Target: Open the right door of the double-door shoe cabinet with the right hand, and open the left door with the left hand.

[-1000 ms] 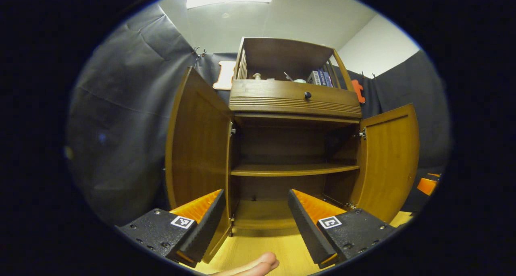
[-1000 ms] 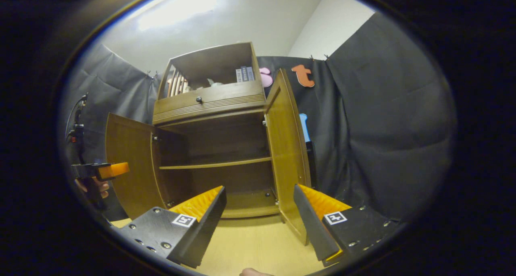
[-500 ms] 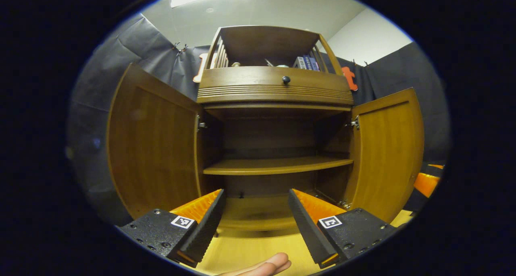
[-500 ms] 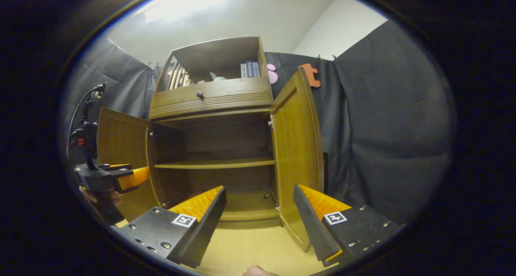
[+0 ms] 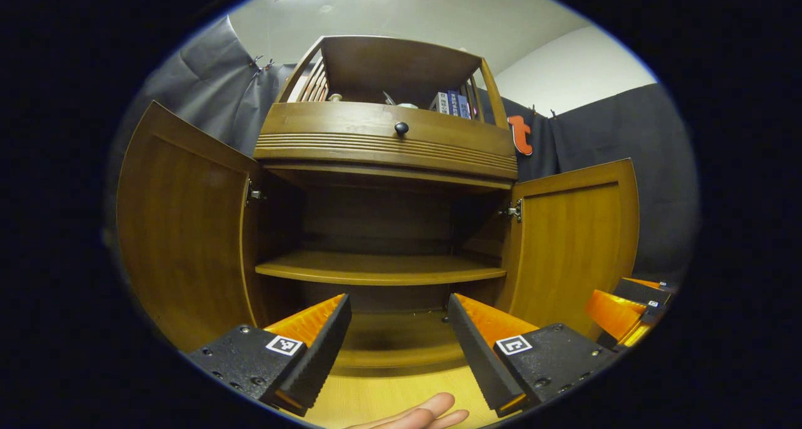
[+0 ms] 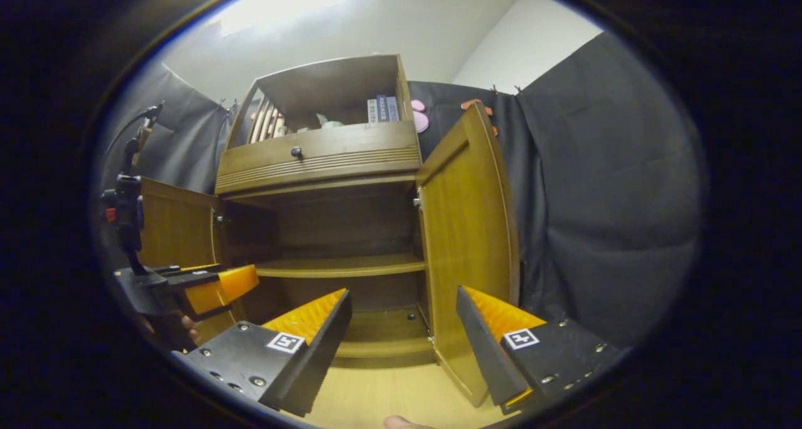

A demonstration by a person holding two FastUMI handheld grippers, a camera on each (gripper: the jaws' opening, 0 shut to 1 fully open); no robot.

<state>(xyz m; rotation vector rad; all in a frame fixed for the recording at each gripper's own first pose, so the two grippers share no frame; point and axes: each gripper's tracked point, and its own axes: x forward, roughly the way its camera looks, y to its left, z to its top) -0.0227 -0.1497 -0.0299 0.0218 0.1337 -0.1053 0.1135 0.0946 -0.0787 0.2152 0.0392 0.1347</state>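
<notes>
— Where does your shoe cabinet (image 5: pixel 388 160) stand right now?

— It fills the middle of your left gripper view, on the pale wooden floor (image 5: pixel 376 401). Its left door (image 5: pixel 182 228) is swung wide out to the left, and its right door (image 5: pixel 570 241) is swung out to the right, both hanging on their hinges. Inside you see 1 bare shelf (image 5: pixel 376 269) across the middle and the bottom board below it. In your right gripper view the right door (image 6: pixel 467 241) stands edge-on toward you, just beyond your right finger.

— And my 2 tools?

— Your left hand-held gripper (image 5: pixel 398 304) has its jaws spread apart, with nothing between them, pointed at the opening under the shelf; it touches neither door. Your right hand-held gripper (image 6: pixel 404 297) is likewise spread and holds nothing. From the right gripper view you also catch the left hand-held gripper low at the left, in front of the left door (image 6: pixel 178 228) (its orange fingers point toward the cabinet).

— What sits around the cabinet?

— Above the doors there is 1 drawer (image 5: pixel 388 138) with a dark knob (image 5: pixel 401 128), and over that an open top compartment holding a few books (image 5: pixel 454 103) and some small items I cannot make out. Fingertips (image 5: pixel 426 413) show at the bottom edge of your left gripper view.
</notes>
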